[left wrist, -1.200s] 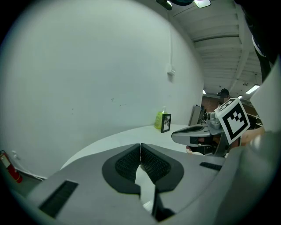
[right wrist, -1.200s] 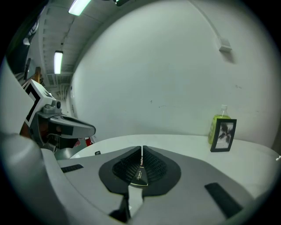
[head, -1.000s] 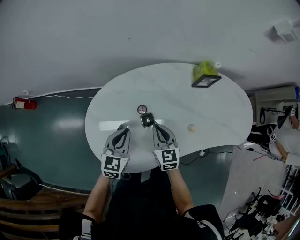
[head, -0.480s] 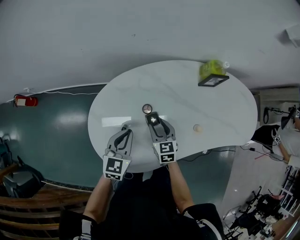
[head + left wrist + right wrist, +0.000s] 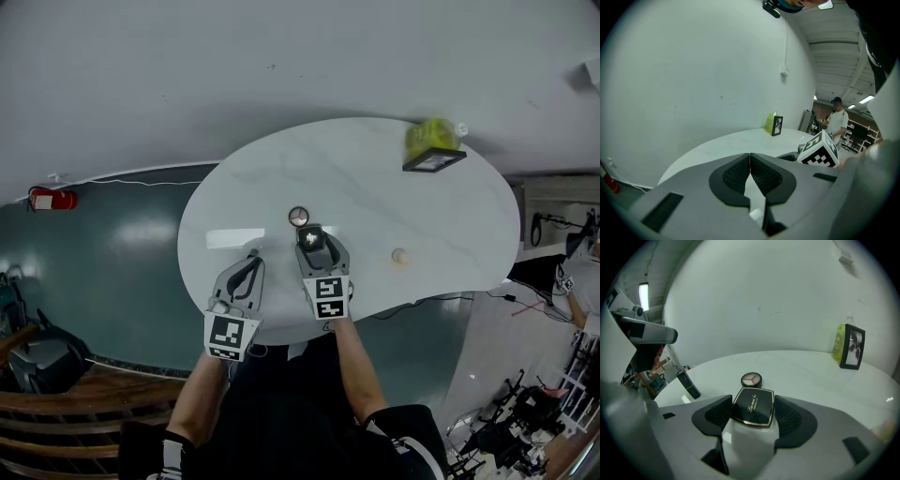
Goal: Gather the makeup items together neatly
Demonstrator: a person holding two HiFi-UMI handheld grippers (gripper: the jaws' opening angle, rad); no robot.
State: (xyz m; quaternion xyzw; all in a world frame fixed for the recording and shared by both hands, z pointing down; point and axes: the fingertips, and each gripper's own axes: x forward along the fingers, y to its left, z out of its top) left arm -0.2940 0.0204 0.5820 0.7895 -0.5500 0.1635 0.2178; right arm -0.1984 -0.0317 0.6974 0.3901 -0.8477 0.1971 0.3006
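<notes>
Right hand-held gripper [image 5: 754, 414] hovers low over the near part of the white oval worktop [image 5: 375, 202], its jaws released and just having been opening. A black square compact [image 5: 753, 405] with a thin gold rim lies flat on the worktop between them, lid up. The right pad stands clear of it. The left pad is very close to its edge, and I cannot tell whether it touches.

Just beyond the black square compact, toward the far edge, lies a round eyeshadow pan [image 5: 751, 379] with three shades, apart from it by a narrow strip of worktop. A black tube [image 5: 688, 383] stands off toward the near-left edge, well apart from both.

Left hand-held gripper [image 5: 750, 161] is clenched, its ribbed pads meeting with nothing between them. It hangs over the near edge, just beside the right one.

A small pale round item [image 5: 399, 255] lies alone toward the near-right edge, well apart from the black square compact. At the far-right edge a dark picture frame [image 5: 434, 160] stands upright, with a yellow-green pack [image 5: 427, 138] just behind it.
</notes>
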